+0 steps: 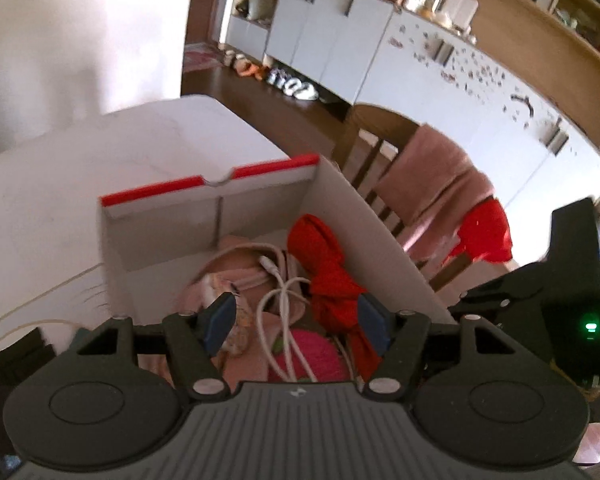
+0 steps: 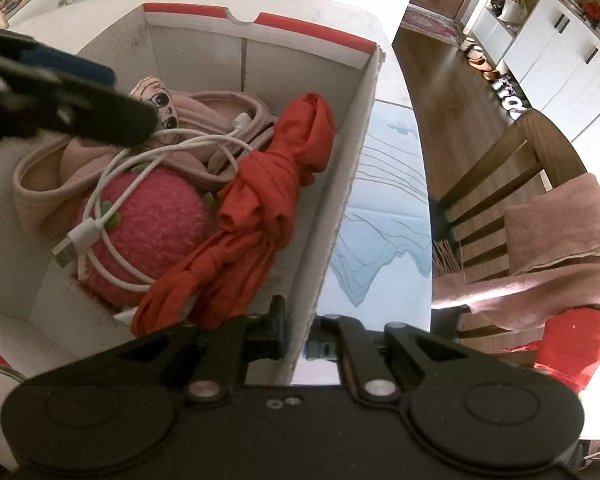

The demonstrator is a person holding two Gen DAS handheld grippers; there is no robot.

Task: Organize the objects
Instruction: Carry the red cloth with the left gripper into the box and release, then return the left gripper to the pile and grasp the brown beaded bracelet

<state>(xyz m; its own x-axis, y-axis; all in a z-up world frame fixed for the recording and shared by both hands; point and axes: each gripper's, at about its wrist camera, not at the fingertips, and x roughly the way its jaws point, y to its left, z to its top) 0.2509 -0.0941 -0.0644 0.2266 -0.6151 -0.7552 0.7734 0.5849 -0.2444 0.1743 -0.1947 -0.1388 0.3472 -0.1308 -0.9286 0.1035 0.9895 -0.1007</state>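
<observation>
Two handheld grippers work at a white cardboard box (image 2: 342,184) with a red-trimmed rim, which stands open on a white table (image 1: 60,184). Beside the table, a wooden chair (image 2: 496,184) carries a draped pink blanket (image 2: 556,236) and a piece of red cloth (image 2: 572,344).

Inside the box, a folded red umbrella (image 2: 268,208) lies along the right wall. To its left sits a round pink plush strawberry (image 2: 160,224), and behind that a pale pink cloth item (image 2: 60,172) with a cartoon face (image 2: 160,104) printed on it. A loosely coiled white cable (image 2: 140,160) lies on top of the strawberry and the pink cloth, its plug hanging over the strawberry's left side.

Right gripper (image 2: 298,342): its jaws are pinched closed on the box's right wall, one finger inside, one outside.

Left gripper (image 1: 296,320): it hangs above the box contents with its blue-padded fingers (image 1: 222,320) spread apart. Nothing is held; the cable lies below the gap.
</observation>
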